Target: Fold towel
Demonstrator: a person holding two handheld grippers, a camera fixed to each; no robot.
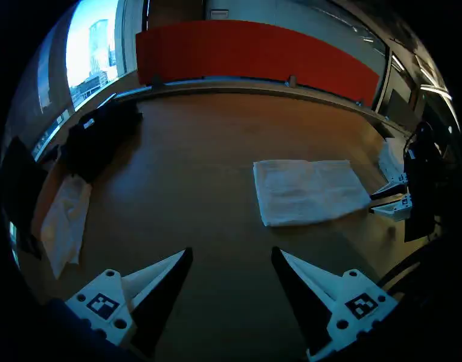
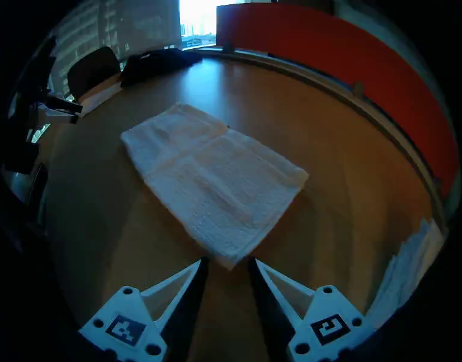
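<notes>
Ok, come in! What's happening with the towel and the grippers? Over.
Left hand-held gripper open, empty. Right hand-held gripper open, tips at towel corner. Towel flat on table. Black bag far off, not in the way.

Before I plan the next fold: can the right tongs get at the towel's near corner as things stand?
Probably yes: the right tongs stand open, the near corner of the towel right at their tips, nothing lying between.

three white towels (image 1: 309, 190) (image 1: 64, 220) (image 1: 391, 158), two tongs (image 1: 231, 265) (image 2: 229, 268)
</notes>
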